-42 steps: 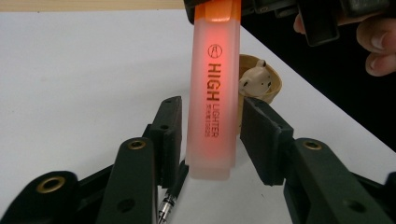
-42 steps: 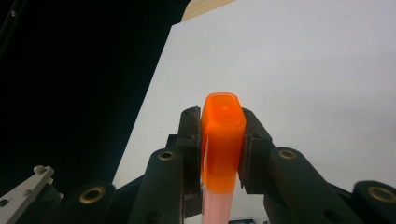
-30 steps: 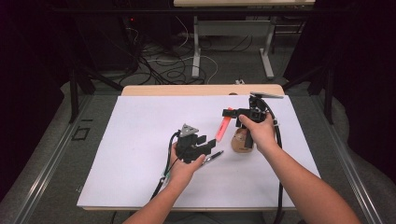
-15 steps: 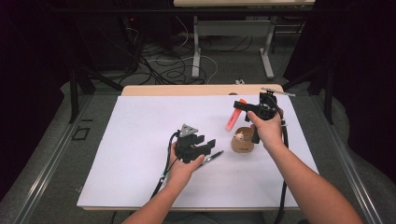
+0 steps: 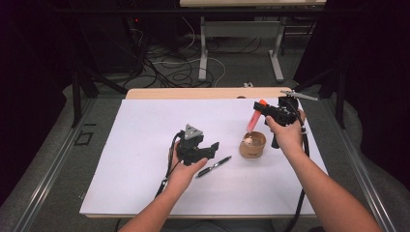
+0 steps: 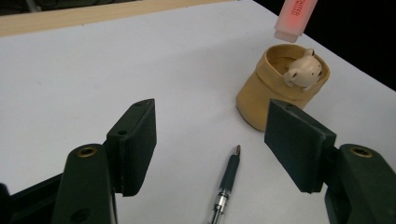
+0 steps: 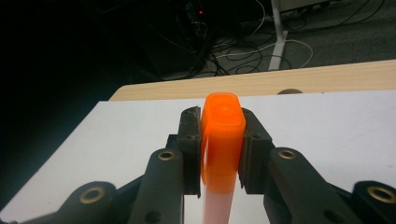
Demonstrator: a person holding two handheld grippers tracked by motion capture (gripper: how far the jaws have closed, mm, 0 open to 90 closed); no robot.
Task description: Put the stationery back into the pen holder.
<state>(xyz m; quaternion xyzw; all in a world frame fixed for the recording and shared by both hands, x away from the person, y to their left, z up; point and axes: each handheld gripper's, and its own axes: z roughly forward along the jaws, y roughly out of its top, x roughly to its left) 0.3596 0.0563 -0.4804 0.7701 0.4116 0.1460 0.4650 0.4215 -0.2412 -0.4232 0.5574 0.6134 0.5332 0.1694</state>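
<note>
Pen (image 5: 213, 166) left of cup (image 5: 253, 145)

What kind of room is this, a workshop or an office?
Probably a lab or recording studio: a white-covered table ringed by dark curtains, loose cables on the floor, and a person working two hand-held grippers, the right one holding an orange highlighter over a small cup.

Orange-capped pink highlighter (image 5: 254, 117); tan cup (image 5: 253, 145) bearing a cream bear (image 6: 302, 73); black and silver pen (image 5: 213, 166); black jaws; white counter (image 5: 135, 135) with a wood edge.
</note>
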